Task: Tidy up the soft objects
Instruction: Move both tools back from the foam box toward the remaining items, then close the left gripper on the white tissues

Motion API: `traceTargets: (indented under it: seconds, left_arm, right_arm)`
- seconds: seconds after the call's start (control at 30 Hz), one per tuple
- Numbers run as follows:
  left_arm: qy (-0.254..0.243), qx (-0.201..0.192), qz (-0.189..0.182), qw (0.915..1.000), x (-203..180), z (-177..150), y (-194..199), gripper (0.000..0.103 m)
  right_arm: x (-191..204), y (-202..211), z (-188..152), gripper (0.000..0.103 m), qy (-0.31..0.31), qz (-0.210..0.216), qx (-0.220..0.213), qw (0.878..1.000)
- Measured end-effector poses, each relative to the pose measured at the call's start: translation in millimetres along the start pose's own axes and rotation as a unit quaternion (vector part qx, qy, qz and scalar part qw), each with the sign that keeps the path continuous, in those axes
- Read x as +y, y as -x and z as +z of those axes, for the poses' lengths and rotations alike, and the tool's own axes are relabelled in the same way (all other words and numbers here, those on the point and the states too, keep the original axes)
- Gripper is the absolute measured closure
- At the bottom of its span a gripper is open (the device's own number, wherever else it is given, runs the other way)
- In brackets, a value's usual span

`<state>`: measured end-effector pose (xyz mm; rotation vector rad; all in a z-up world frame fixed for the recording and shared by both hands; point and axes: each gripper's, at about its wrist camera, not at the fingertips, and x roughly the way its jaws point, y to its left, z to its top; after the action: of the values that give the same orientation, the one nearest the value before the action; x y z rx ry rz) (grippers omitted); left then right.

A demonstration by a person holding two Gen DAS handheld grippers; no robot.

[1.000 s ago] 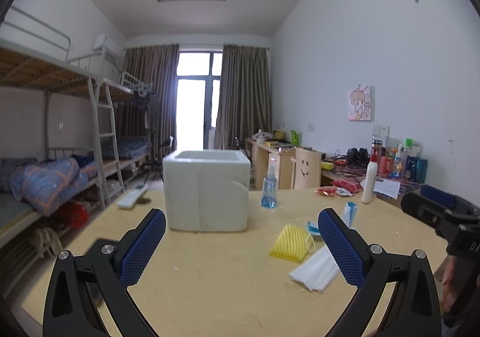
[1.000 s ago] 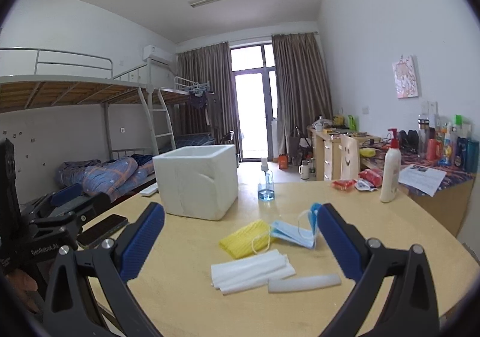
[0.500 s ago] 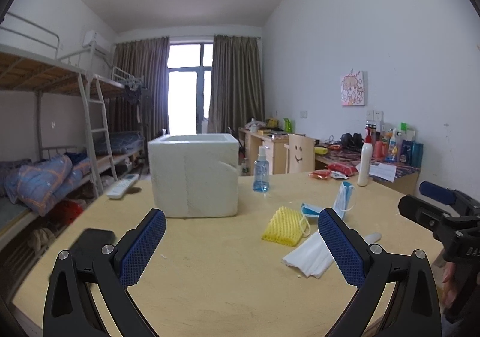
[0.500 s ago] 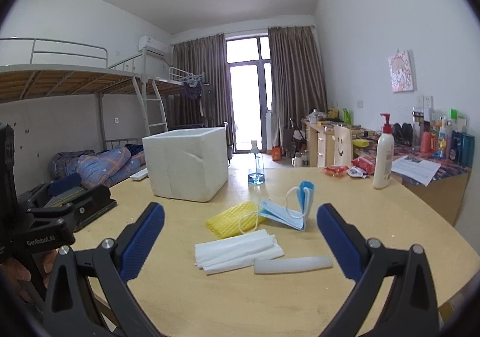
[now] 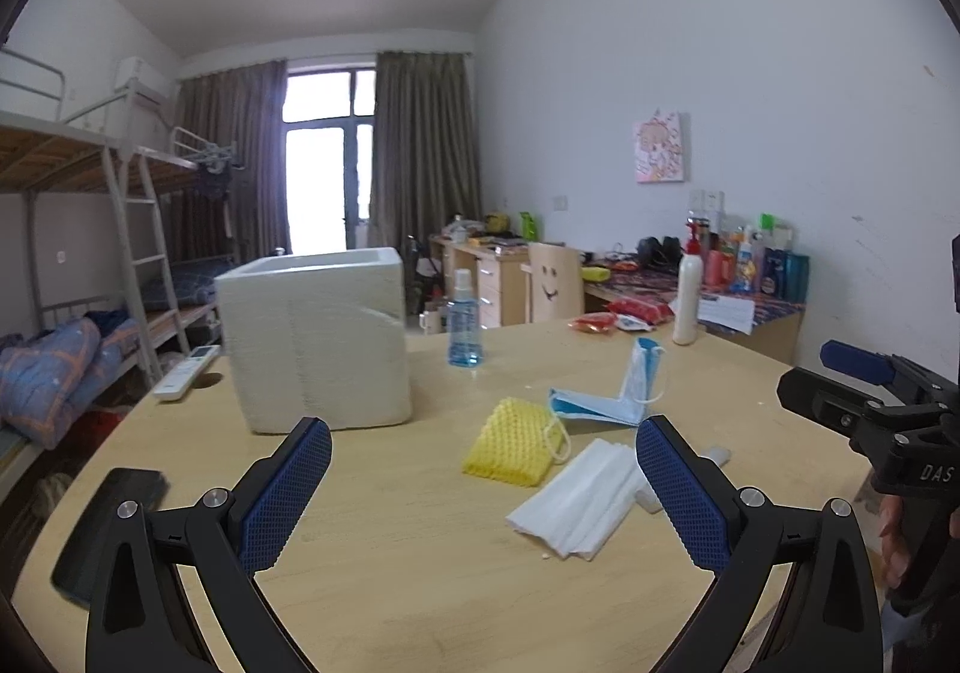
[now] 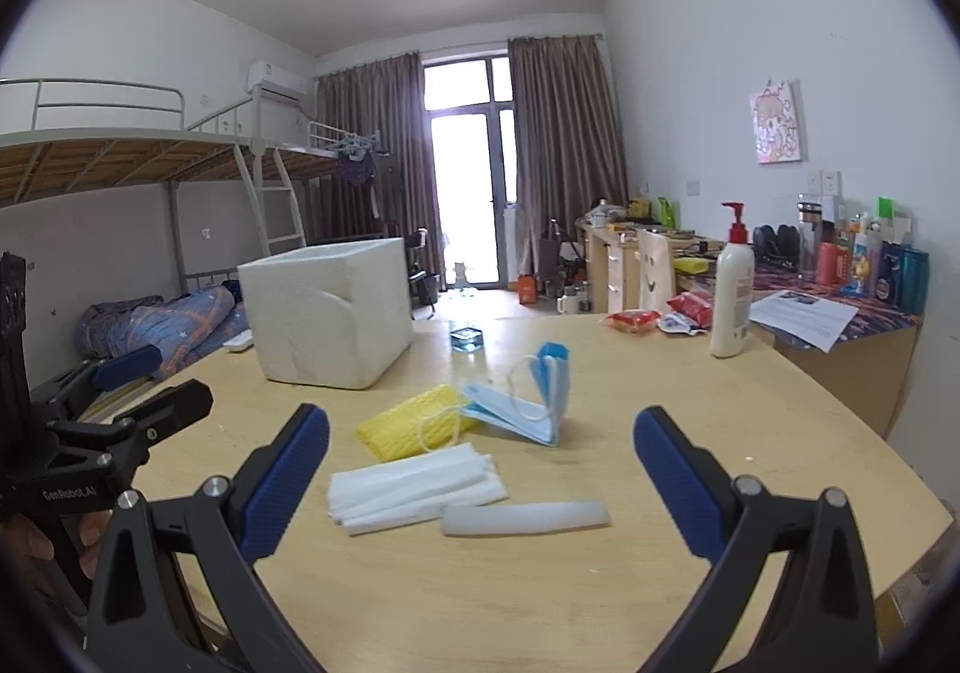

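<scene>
Level above the table (image 5: 390, 553), left gripper (image 5: 483, 484) jaws spread, right gripper (image 6: 480, 478) likewise, nothing held

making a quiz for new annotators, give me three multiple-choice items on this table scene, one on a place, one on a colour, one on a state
1. Where does the foam box stand?
A. on the round table
B. on the floor
C. on the bunk bed

2. What colour is the mesh sleeve?
A. red
B. yellow
C. green

3. How is the right gripper?
A. shut on the face mask
B. shut on the foam box
C. open, holding nothing

Answers: 1 A, its base rests on the tabletop; 2 B, it is plainly yellow beside the blue face mask; 3 C, the jaws are wide apart.
</scene>
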<state>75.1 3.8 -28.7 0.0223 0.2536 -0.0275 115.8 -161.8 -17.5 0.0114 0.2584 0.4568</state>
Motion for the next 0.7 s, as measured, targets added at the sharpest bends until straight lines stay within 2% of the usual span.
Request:
traceTargets:
  seconds: [0.23,0.37,0.7]
  left_arm:
    - [-0.025,0.034,-0.035,0.9985,-10.4,0.2,-24.9,0.001]
    - [-0.02,0.058,-0.058,0.9964,-10.9,0.9,-41.2,0.001]
    - [-0.016,0.096,-0.068,0.993,-11.1,-0.1,-71.0,0.001]
  right_arm:
    - [-17.9,-8.6,-2.1,0.0,-0.009,-0.018,0.015,1.0]
    - [-28.3,-12.8,-3.2,0.0,-0.009,-0.025,0.025,0.999]
    - [-45.4,-26.8,-5.3,0.0,-0.017,-0.021,0.056,0.998]
